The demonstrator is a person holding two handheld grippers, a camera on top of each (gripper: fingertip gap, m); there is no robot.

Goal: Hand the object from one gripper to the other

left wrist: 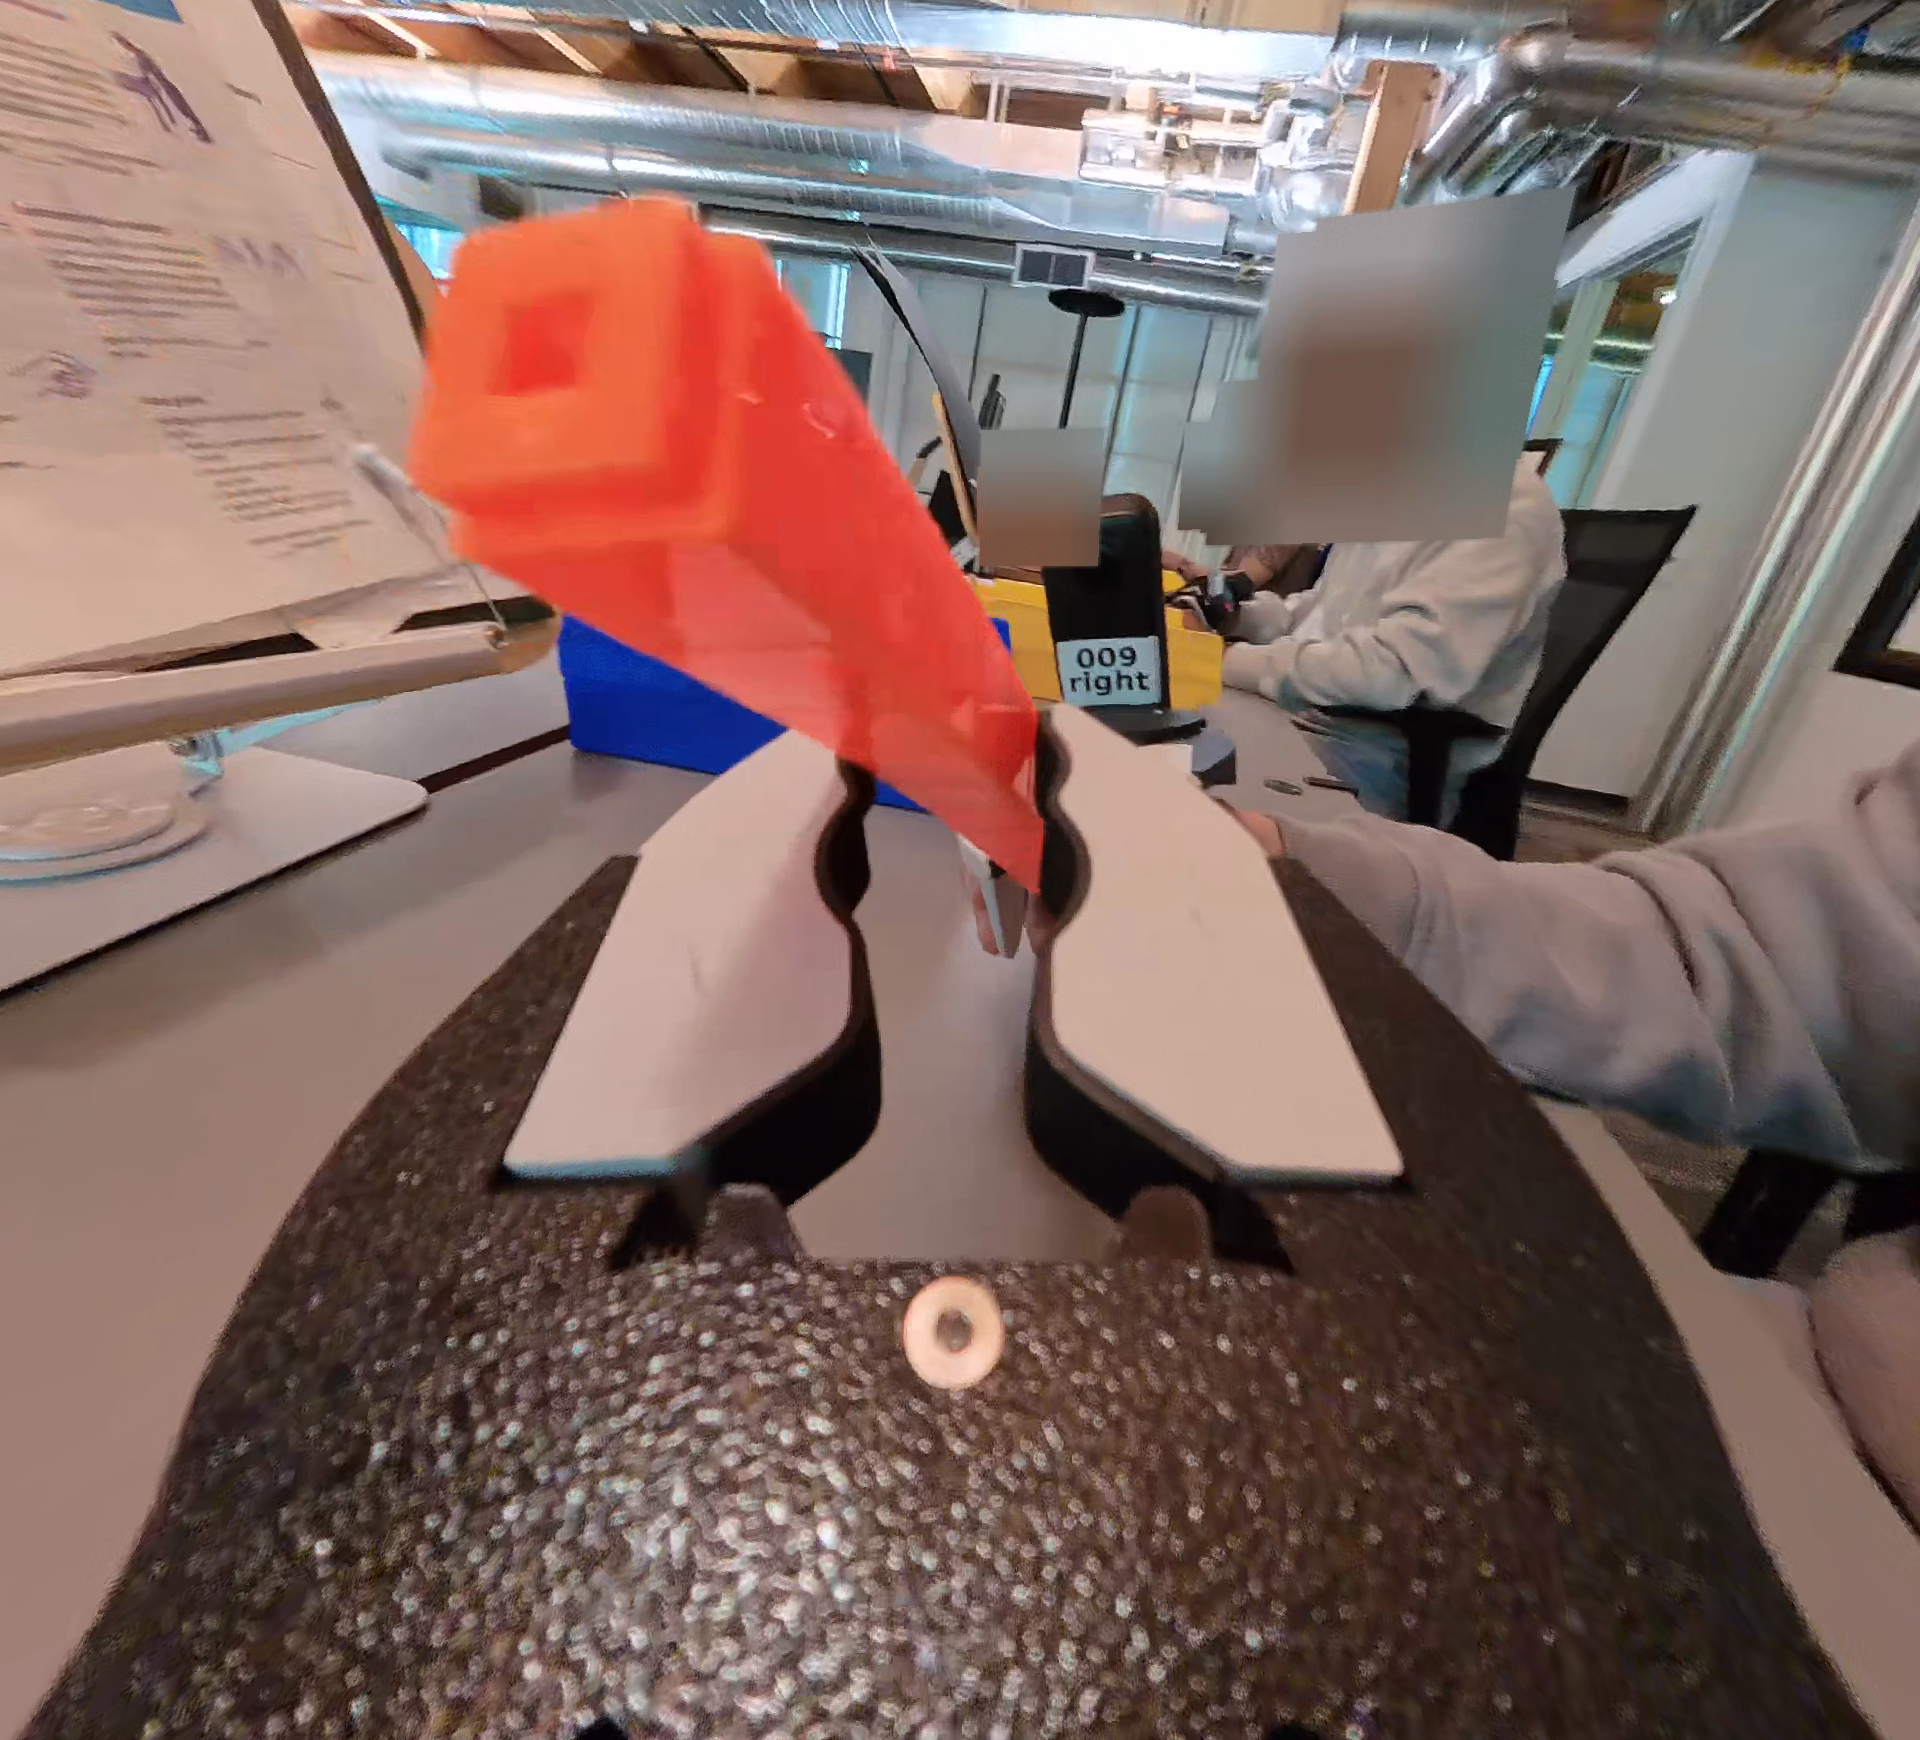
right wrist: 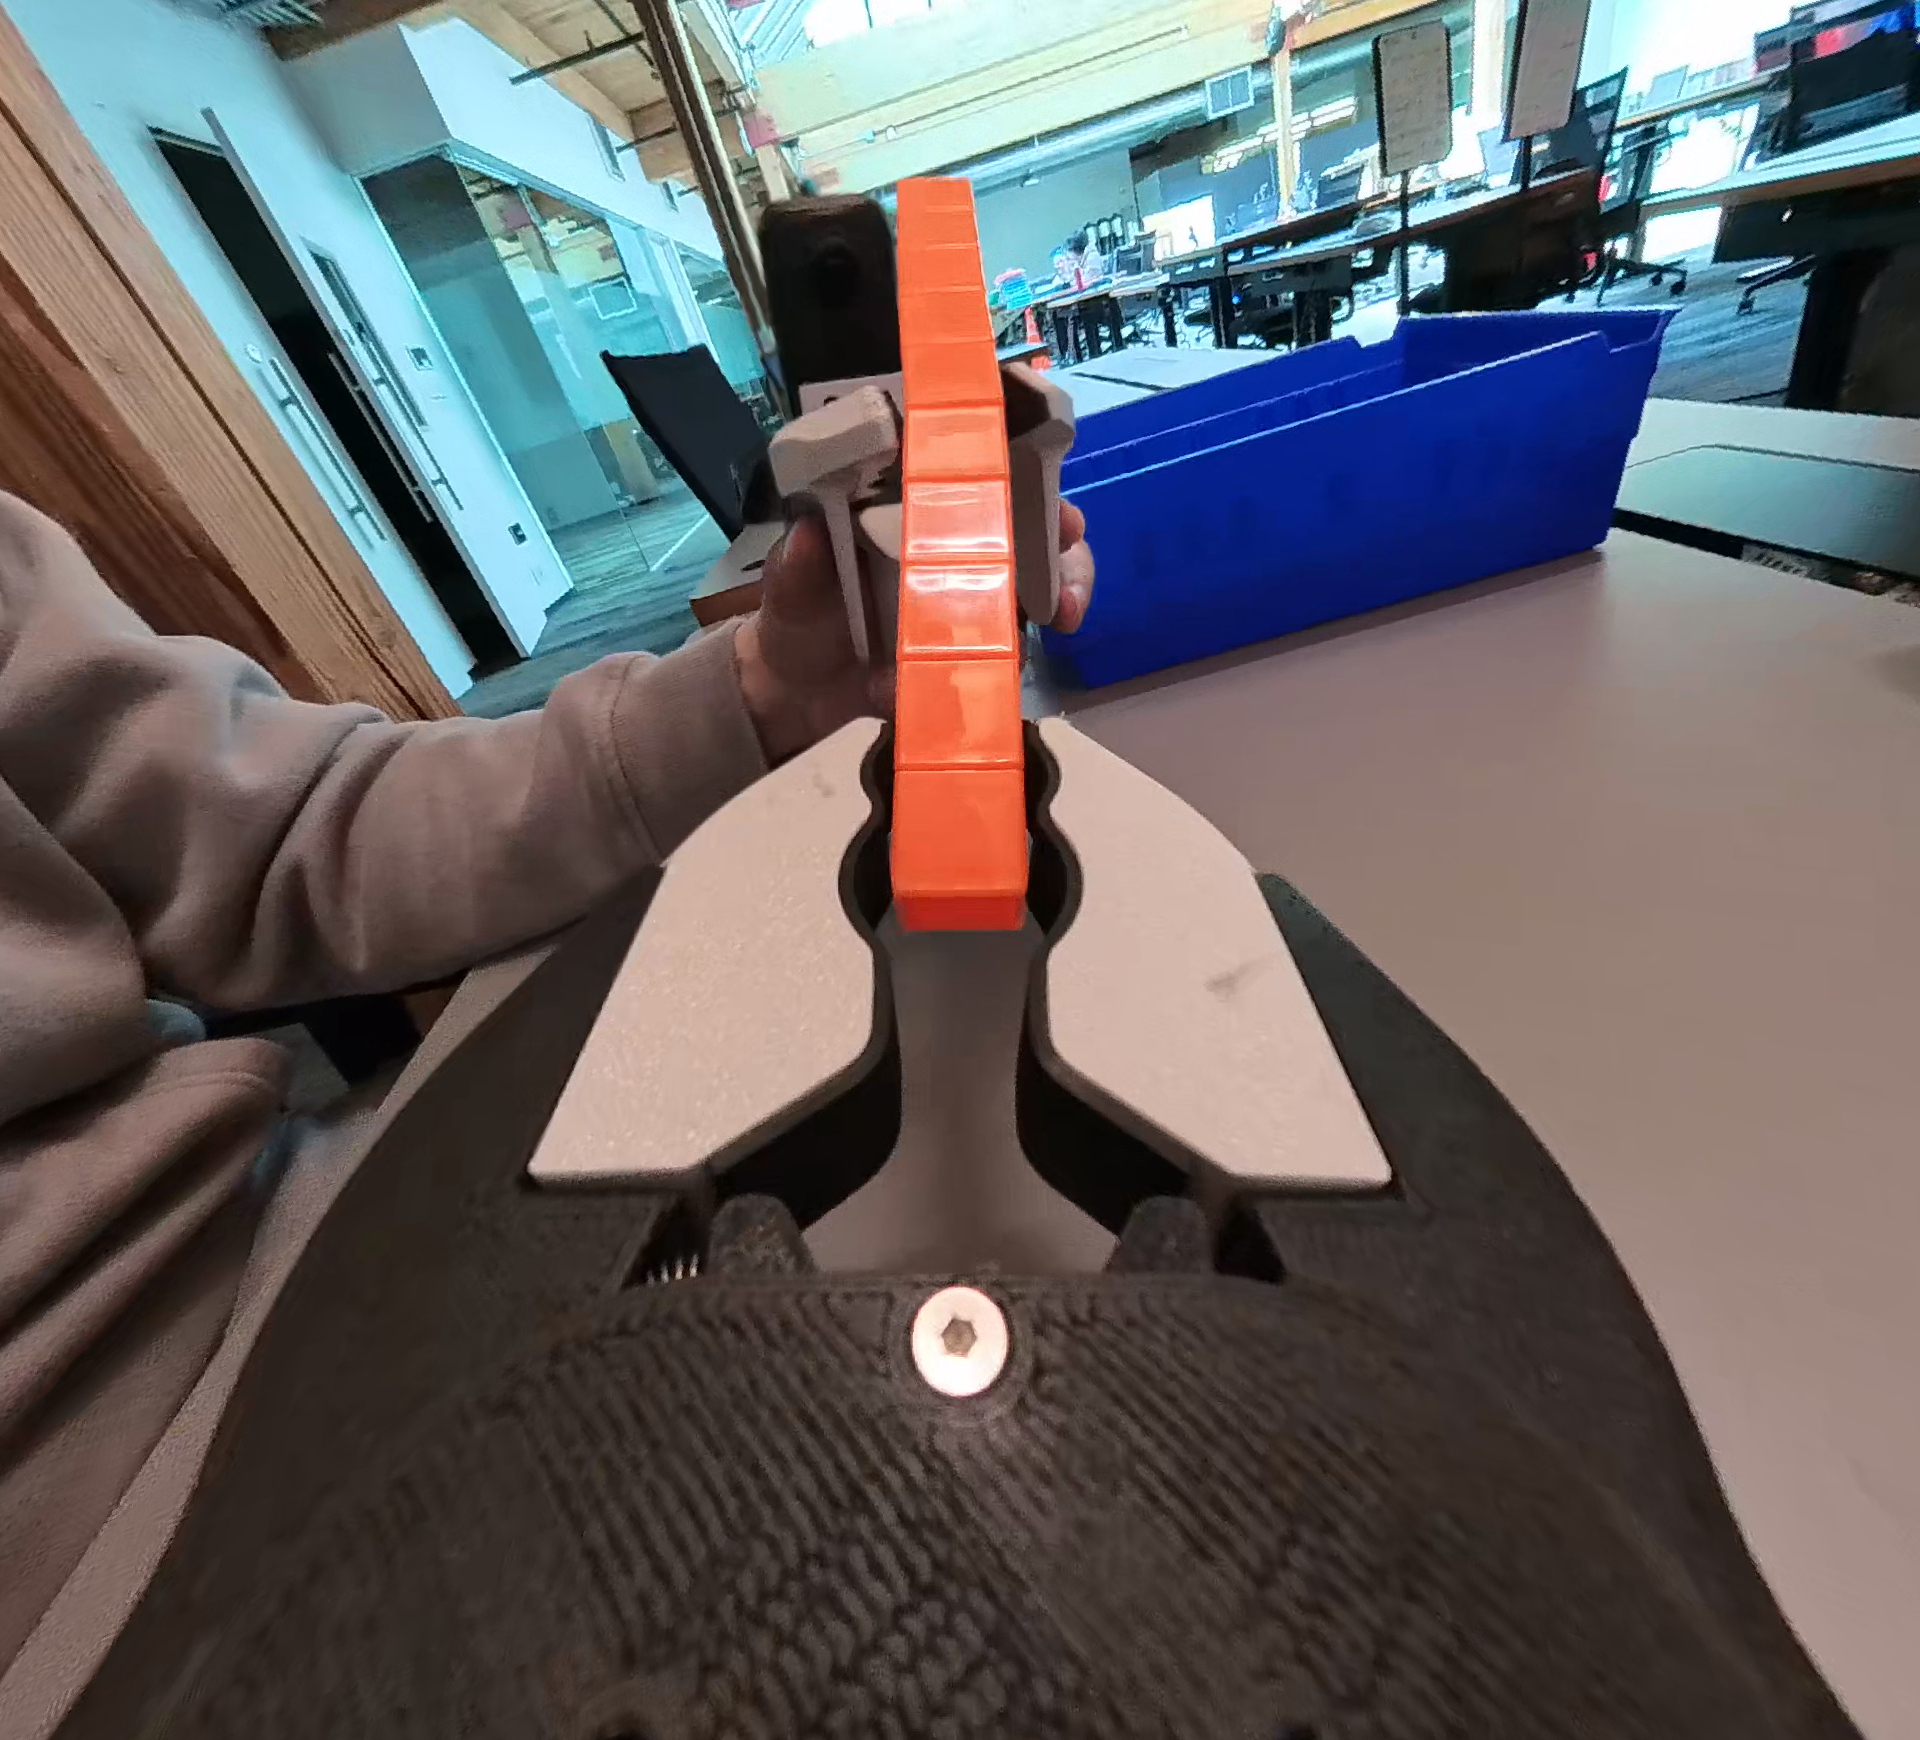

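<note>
A long orange bar [right wrist: 956, 547] made of square segments stands upright above the grey table [right wrist: 1507, 859]. My right gripper [right wrist: 956, 755] is shut on its lower end. My left gripper [right wrist: 954, 625] sits higher up, fingers pointing down on either side of the bar, with a thin gap showing on one side. In the left wrist view the bar [left wrist: 727, 527] is blurred and slants up to the left from between my left gripper's [left wrist: 940, 755] fingertips, which stand slightly wider than it. The right gripper's fingers [left wrist: 992, 911] show just below.
A blue bin [right wrist: 1351, 485] sits on the table behind the bar; it also shows in the left wrist view [left wrist: 644, 703]. A paper sheet on a stand [left wrist: 156, 340] is at the left. A yellow bin [left wrist: 1195, 641] and a seated person [left wrist: 1403, 630] are farther back. The tips of one gripper are about 7 centimeters away from the tips of the other.
</note>
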